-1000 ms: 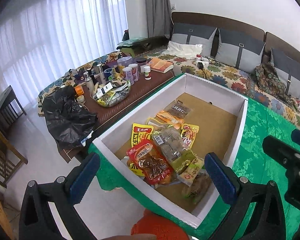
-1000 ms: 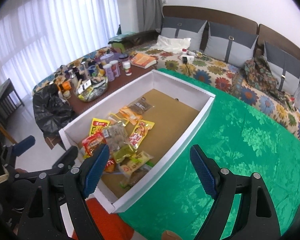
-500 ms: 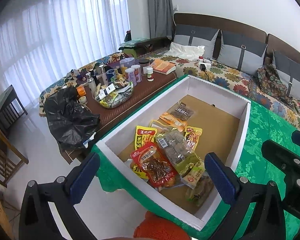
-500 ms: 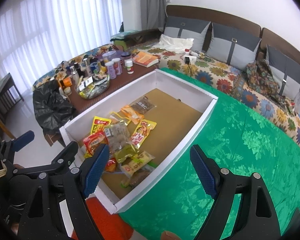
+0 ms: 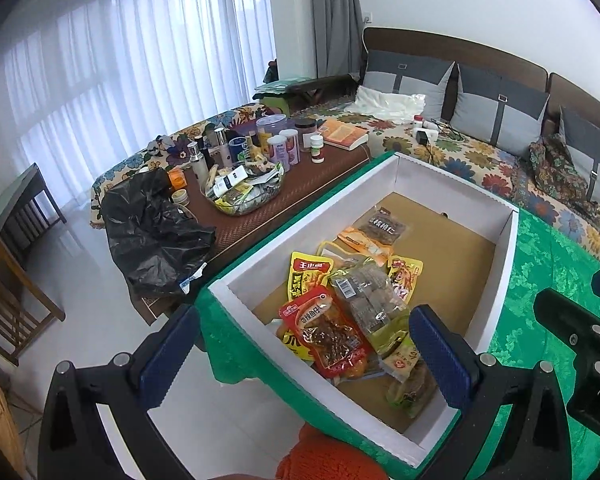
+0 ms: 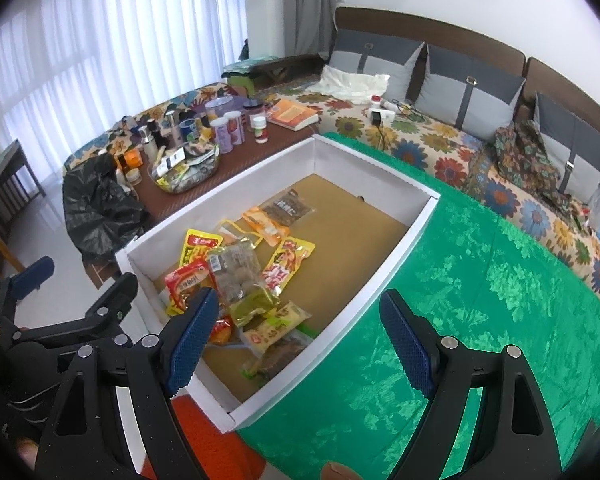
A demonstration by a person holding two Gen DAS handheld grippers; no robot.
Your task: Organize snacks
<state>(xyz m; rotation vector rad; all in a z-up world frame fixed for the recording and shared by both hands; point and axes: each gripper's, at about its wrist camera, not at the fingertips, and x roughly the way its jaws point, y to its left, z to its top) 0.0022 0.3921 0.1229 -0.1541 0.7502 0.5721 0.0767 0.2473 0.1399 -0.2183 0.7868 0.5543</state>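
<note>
Both grippers, left (image 5: pixel 300 364) and right (image 6: pixel 295 344), have drifted a little, jaws apart, holding nothing; the snacks (image 5: pixel 352 308) lie piled inside the box (image 5: pixel 504 240).

left gripper (image 5: pixel 300 352): black frame, two blue dimpled pads, silver round screws | right gripper (image 6: pixel 295 342): same black frame, blue dimpled pads, silver screws, triangular cut-outs in its arms | clothing: orange knitted fabric (image 5: pixel 328 458) below

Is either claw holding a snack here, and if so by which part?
Nothing is held. The left claw and right claw are both open and empty above the box of snack packets.
</note>
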